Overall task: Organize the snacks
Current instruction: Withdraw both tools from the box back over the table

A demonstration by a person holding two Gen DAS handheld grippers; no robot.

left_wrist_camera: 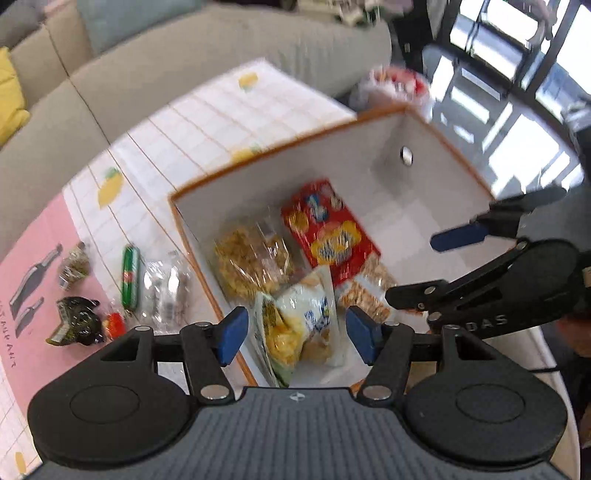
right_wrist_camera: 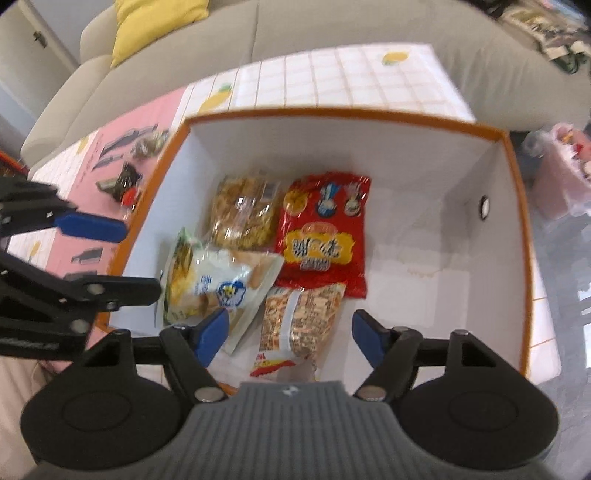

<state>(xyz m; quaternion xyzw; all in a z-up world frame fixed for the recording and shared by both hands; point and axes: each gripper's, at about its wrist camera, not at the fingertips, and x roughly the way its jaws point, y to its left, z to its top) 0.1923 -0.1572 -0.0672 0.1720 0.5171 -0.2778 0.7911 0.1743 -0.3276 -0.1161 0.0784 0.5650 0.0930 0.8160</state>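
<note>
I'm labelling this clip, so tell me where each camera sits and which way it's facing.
Left wrist: sits on the left tongs, looking steeply down into the white box; its open blue pads show, with the right tongs at right.
Right wrist: sits on the right tongs, looking down into the same box; the left tongs enter at left.
Shared: the box, the red snack bag, the sofa.

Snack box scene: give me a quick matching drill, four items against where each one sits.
Items:
1. red bag
2. green stick pack
3. left gripper
4. yellow cushion

Places:
A. on the sofa
B. open above the box
C. on the tablecloth outside the box
D. flat on the box floor

Pairs: 1-D, 2-C, 3-B, 4-A
</note>
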